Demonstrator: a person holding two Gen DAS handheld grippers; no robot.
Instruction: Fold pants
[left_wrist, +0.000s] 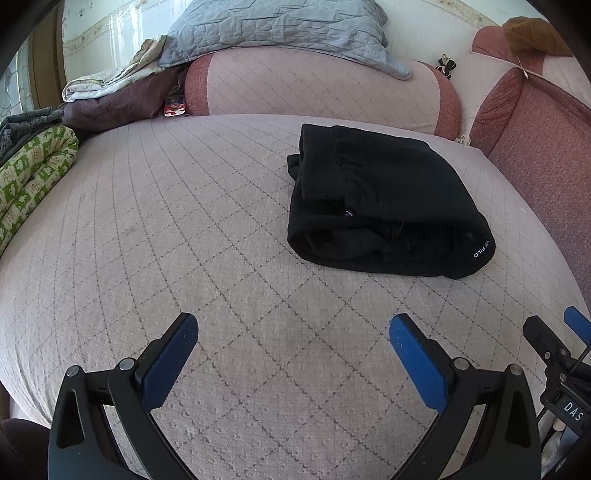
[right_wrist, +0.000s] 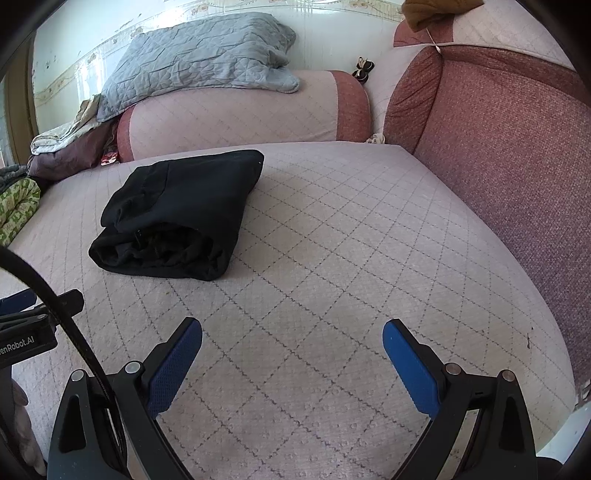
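The black pants lie folded in a compact bundle on the pink quilted seat, ahead and right of my left gripper. In the right wrist view the pants lie ahead and to the left of my right gripper. Both grippers are open and empty, hovering over the seat's front part, well apart from the pants. Part of the right gripper shows at the left view's right edge.
A pink bolster with a grey quilted cover on it lines the back. A red backrest cushion stands at the right. A green patterned blanket and piled cloths lie at the left.
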